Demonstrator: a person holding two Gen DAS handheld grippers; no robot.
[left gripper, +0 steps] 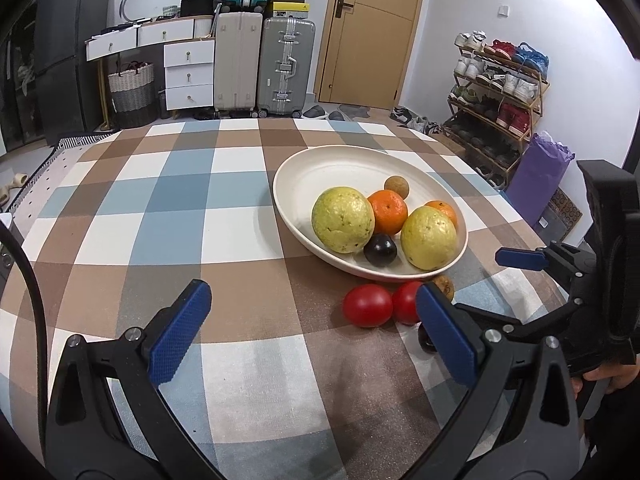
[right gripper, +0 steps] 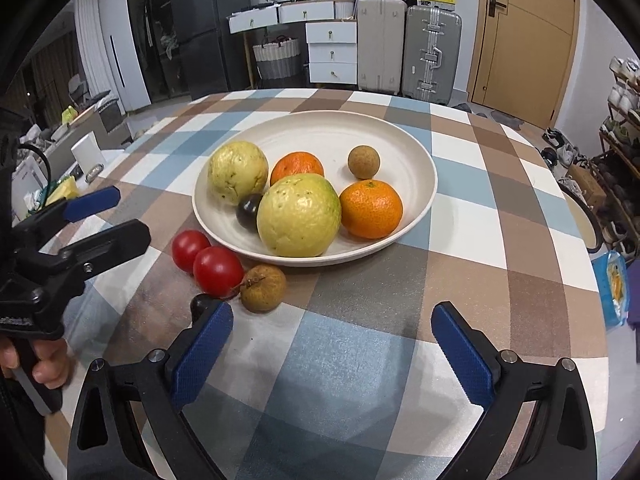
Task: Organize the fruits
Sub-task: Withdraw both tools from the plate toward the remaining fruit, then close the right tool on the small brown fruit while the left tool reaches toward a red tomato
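Right gripper (right gripper: 332,344) fingers wide, empty, low over checked surface (right gripper: 400,288). Left gripper (left gripper: 312,332) likewise spread, empty. Loose longan (right gripper: 263,288), two tomatoes (right gripper: 218,270) lie outside bowl (right gripper: 420,152), just ahead-left of right fingers, nearer them.

Plate (right gripper: 416,148): ahead of the right gripper's jaws, holding two guavas (right gripper: 298,216), two oranges (right gripper: 371,209), one longan (right gripper: 363,162), one plum (right gripper: 249,208). Outside its near rim, ahead-left of jaws: two tomatoes (right gripper: 218,270), second longan (right gripper: 263,288).
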